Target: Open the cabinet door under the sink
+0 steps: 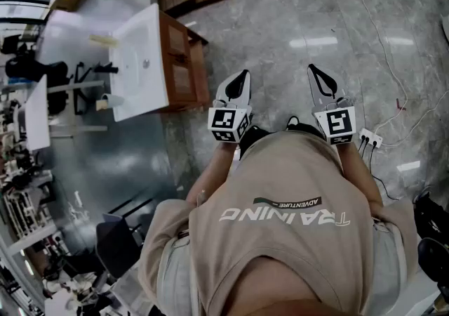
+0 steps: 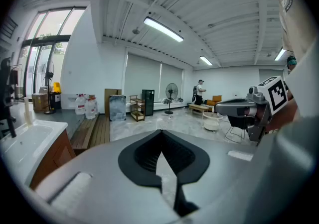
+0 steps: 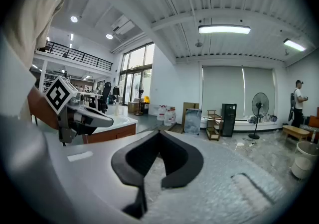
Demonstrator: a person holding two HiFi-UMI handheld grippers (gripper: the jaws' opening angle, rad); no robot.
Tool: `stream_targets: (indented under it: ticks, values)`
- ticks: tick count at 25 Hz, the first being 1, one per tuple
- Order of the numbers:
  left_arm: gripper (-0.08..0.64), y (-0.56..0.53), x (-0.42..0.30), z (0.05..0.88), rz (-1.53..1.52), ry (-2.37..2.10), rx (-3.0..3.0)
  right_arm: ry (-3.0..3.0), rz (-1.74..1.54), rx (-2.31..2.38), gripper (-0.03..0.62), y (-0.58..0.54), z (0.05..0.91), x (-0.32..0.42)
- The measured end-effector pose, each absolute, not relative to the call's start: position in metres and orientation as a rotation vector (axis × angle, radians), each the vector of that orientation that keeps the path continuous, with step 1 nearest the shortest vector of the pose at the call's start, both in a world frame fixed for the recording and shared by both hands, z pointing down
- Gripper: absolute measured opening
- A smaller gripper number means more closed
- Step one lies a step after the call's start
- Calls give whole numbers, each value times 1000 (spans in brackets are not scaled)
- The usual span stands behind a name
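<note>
The task is not really started yet. The left tool [image 1: 242, 79] and the right tool [image 1: 317, 77] are both held in front of the person, side by side, over the bare marble floor [image 1: 295, 5]. In the left gripper view the jaws of the left tool [image 2: 160, 141] are closed, tip against tip, with nothing between them. It is the same for the right tool [image 3: 159, 136].

The wooden cabinet [image 1: 184, 62] under the white sink [image 1: 140, 62] stands ahead and to the left of the left tool, well apart from it, and still farther from the right tool. Its door [image 1: 181, 81] seems to be shut and flat against the front, with neither tool touching it.

All steps are left: to come near the cabinet, to take the door at its edge or handle, and to swing it open.
</note>
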State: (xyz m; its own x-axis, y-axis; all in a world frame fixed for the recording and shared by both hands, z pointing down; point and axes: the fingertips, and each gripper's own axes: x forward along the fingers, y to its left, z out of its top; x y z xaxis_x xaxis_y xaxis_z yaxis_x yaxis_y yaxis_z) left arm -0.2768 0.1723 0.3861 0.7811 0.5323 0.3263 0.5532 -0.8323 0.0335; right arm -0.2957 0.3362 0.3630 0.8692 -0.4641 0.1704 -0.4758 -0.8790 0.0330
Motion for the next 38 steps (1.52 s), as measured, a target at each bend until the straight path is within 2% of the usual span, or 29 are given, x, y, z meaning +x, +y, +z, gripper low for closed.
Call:
stream_targets:
  ticks: [18,24,31,38]
  values:
    - [17,191,-230,409,-615,-917,-2893,-858,389,2964,2,340,399,-243]
    - [17,189,-167,424,-631,-971,-2909,-839,395,2924,2,331,389,-190]
    - [17,178,-86,394,-481,-1027,-2953,-807,354,2850,2,309,356,-129]
    - [17,141,-40,412,-483,-993,-2970,-755,335,2849,2,286,325,-65]
